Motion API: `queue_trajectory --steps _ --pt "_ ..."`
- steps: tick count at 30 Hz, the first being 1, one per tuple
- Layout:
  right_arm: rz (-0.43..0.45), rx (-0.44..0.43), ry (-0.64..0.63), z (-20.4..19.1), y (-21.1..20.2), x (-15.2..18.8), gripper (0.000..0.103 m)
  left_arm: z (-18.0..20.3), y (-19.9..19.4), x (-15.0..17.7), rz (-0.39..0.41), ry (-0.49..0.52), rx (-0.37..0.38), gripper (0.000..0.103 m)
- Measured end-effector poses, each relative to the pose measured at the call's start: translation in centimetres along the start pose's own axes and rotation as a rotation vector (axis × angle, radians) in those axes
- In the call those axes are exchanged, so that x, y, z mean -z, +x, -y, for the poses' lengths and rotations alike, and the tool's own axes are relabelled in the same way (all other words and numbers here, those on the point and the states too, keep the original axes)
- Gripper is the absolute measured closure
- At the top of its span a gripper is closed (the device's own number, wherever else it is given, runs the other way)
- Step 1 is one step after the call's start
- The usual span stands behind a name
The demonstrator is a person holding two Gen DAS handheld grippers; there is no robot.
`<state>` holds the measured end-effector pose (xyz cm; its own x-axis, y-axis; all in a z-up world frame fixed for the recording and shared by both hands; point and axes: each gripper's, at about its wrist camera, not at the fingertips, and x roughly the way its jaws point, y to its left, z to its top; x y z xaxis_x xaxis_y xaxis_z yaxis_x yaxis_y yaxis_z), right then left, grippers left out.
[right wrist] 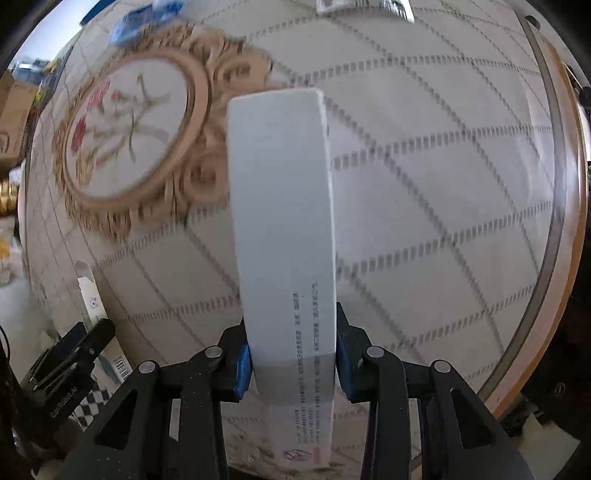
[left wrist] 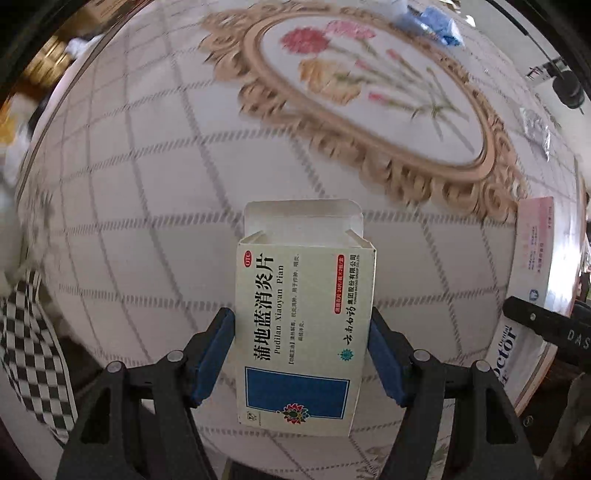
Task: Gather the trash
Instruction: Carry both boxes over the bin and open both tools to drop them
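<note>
My left gripper [left wrist: 301, 350] is shut on a cream medicine box [left wrist: 303, 332] with Chinese print, a blue panel and an open top flap, held above a round table. My right gripper [right wrist: 291, 354] is shut on a long white toothpaste box [right wrist: 284, 229], gripped near its lower end and pointing away from me. That same long box also shows at the right edge of the left wrist view [left wrist: 532, 273], with the right gripper's black finger across it. The medicine box's edge shows in the right wrist view [right wrist: 90, 295] at the lower left.
The round table carries a white quilted cloth [left wrist: 147, 206] with a gold-framed flower oval [left wrist: 369, 85]. Blue crumpled wrappers [left wrist: 439, 22] and a silvery foil scrap [left wrist: 535, 129] lie at its far side. A checkered cloth [left wrist: 33, 350] hangs at left. The wooden table rim [right wrist: 569, 229] curves at right.
</note>
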<state>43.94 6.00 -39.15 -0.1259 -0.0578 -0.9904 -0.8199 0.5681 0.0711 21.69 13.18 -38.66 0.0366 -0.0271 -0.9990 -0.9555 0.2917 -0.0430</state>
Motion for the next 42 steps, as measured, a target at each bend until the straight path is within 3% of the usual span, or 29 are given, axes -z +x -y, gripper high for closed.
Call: queue_trajectory --steps 4,7,10,12,13,15,21,27,31,32,34,38,42 --pt "0.000 0.049 -0.018 -1.2 0.8 2.9 0.064 0.5 0.3 0.7 0.016 0.014 -0.015 0.035" --pt "-0.022 0.039 -0.011 -1.6 1.1 4.2 0.056 1.7 0.9 0.8 0.021 0.020 -0.025 0.035" --pt "-0.024 0.060 -0.018 -2.1 1.5 5.3 0.052 0.5 1.3 0.0 0.030 0.023 -0.029 0.035" --pt "-0.019 0.066 -0.020 -1.7 2.5 7.0 0.052 0.4 1.0 1.2 0.036 0.025 -0.029 0.035" --pt "-0.007 0.068 -0.023 -1.5 2.5 7.4 0.053 1.0 0.8 1.5 0.040 0.030 -0.029 0.035" --pt "0.028 0.080 -0.038 -2.5 2.9 7.7 0.066 -0.4 0.1 1.1 0.051 0.040 -0.025 0.035" --pt "0.112 0.058 -0.068 -4.3 0.8 11.1 0.067 -0.7 -3.5 2.9 0.130 0.056 -0.019 0.035" --pt "0.197 0.009 -0.090 -7.1 -1.5 17.8 0.067 -2.9 -9.3 8.3 0.272 0.075 -0.001 0.035" --pt "0.249 -0.024 -0.102 -8.7 -3.5 22.7 0.067 -7.4 -11.8 12.2 0.347 0.098 0.018 0.035" --pt "0.252 -0.034 -0.100 -9.5 -3.4 25.2 0.067 -8.5 -12.0 12.8 0.358 0.099 0.025 0.035" --pt "0.245 -0.059 -0.099 -8.8 -4.6 26.8 0.067 -10.5 -12.8 15.5 0.375 0.100 0.037 0.035" --pt "0.175 -0.101 -0.117 -11.4 -1.8 34.2 0.067 -13.7 -11.9 19.5 0.354 0.089 0.067 0.035" --pt "0.039 -0.127 -0.149 -12.8 4.5 39.7 0.067 -17.4 -7.9 24.5 0.243 0.058 0.095 0.035"
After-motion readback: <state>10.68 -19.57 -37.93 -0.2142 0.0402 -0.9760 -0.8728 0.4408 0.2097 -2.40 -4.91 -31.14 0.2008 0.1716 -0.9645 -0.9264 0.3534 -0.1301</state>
